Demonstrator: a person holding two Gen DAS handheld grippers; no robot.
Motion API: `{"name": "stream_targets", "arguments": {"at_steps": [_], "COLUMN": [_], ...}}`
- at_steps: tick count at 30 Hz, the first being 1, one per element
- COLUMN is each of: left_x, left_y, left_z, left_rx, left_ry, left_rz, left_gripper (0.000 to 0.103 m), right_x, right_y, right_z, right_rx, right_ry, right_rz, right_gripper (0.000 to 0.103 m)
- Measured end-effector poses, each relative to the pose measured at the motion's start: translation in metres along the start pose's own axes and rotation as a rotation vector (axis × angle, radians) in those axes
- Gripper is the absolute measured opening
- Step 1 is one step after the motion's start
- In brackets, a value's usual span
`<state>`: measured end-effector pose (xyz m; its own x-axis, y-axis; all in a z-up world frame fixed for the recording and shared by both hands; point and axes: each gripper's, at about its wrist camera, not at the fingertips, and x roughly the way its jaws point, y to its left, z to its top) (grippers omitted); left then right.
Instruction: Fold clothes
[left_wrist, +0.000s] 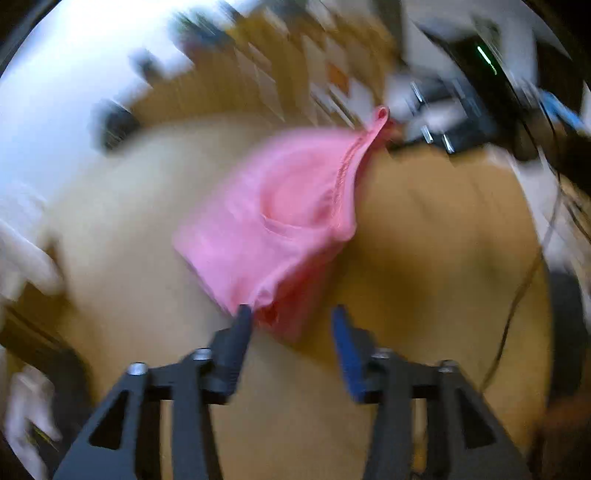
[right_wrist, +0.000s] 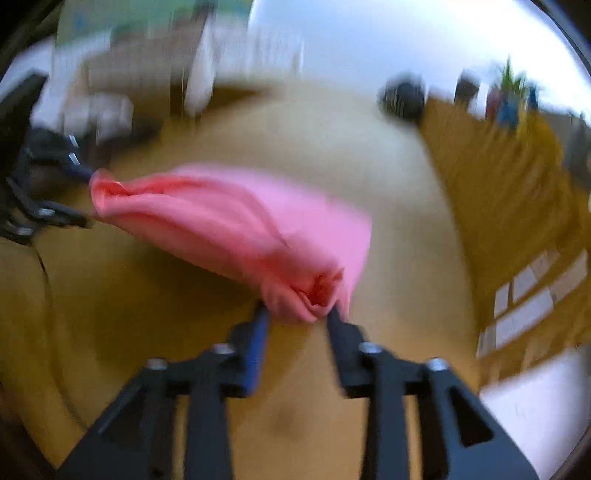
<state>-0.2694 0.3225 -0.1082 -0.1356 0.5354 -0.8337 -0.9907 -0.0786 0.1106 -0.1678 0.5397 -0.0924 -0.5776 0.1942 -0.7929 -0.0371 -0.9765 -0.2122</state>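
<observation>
A pink garment (left_wrist: 280, 206) hangs in the air above the desk (left_wrist: 424, 229), stretched between the two grippers. In the left wrist view its hemmed edge runs up to a small loop at the far end, which meets the right gripper (left_wrist: 402, 129) near the desk's far edge; that gripper is too blurred there to make out more. The near end of the cloth bunches to a point against the black finger (left_wrist: 240, 328) of the left gripper (left_wrist: 291, 314). The blue finger (left_wrist: 345, 339) stands clear of the fabric with a gap between them, so the jaws look partly spread, and whether cloth is actually pinched cannot be told.

In the right wrist view the garment (right_wrist: 229, 218) sags in a long fold from the left gripper (right_wrist: 81, 195) at the frame's left side down to the right gripper (right_wrist: 297, 312). There a gathered knot of fabric sits between the blue finger (right_wrist: 258, 332) and the black finger (right_wrist: 341, 336), both pressed against it, so the right gripper holds the cloth.

The desk (right_wrist: 332, 147) is tan wood and lies below the whole garment. Both views are smeared by motion. A dark cable (left_wrist: 509, 321) trails over the desk's right edge, and a dark round object (right_wrist: 402, 98) sits near the far edge.
</observation>
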Motion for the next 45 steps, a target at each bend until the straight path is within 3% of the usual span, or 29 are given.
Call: {"name": "stream_targets", "arguments": {"at_steps": [2,4,6,9,11,14,16,20,24,27,30,36,41,45], "left_x": [0.013,0.005,-0.005,-0.023,-0.016,0.008,0.038,0.087,0.081,0.07,0.074,0.12,0.141,0.146], "left_y": [-0.024,-0.028,-0.024,-0.003,0.018,0.028,0.037,0.054,0.062,0.09,0.13,0.197,0.204,0.199], "left_z": [-0.032,-0.043,-0.042,-0.015,0.012,0.029,0.038,0.034,0.02,0.03,0.046,0.059,0.064,0.067], "left_rx": [-0.036,-0.063,-0.072,-0.093,-0.125,-0.12,-0.136,-0.187,-0.197,-0.21,-0.277,-0.44,-0.469,-0.467], "left_ry": [0.116,0.147,0.14,0.057,0.017,-0.001,0.033,0.132,0.137,0.097,0.072,0.086,0.067,0.04], "left_rz": [-0.109,-0.11,-0.089,-0.026,-0.01,0.001,-0.008,-0.02,-0.07,-0.044,0.004,-0.079,-0.155,-0.184], "left_gripper": [0.046,0.045,0.047,0.048,0.051,0.051,0.051,0.051,0.052,0.053,0.057,0.059,0.059,0.055], "right_x": [0.004,-0.006,-0.028,-0.048,-0.037,0.001,0.035,0.085,0.085,0.072,0.082,0.14,0.161,0.168], "right_y": [0.01,0.002,-0.011,-0.027,-0.034,-0.034,-0.026,-0.024,-0.017,-0.043,-0.085,-0.128,-0.127,-0.122], "right_z": [-0.04,-0.065,-0.07,-0.051,-0.031,0.001,0.015,0.013,-0.003,0.009,0.033,0.065,0.068,0.069], "right_rx": [0.06,0.182,0.311,0.354,0.349,0.345,0.331,0.34,0.292,0.35,0.442,0.529,0.571,0.554], "right_ry": [0.07,0.106,0.068,-0.032,-0.034,-0.034,0.013,0.119,0.171,0.1,0.047,0.11,0.114,0.126], "right_rz": [0.051,0.124,0.194,0.238,0.215,0.263,0.259,0.268,0.295,0.335,0.252,0.284,0.396,0.401], "right_gripper": [0.041,0.041,0.041,0.041,0.041,0.04,0.029,0.028,0.028,0.028,0.028,0.028,0.029,0.03]}}
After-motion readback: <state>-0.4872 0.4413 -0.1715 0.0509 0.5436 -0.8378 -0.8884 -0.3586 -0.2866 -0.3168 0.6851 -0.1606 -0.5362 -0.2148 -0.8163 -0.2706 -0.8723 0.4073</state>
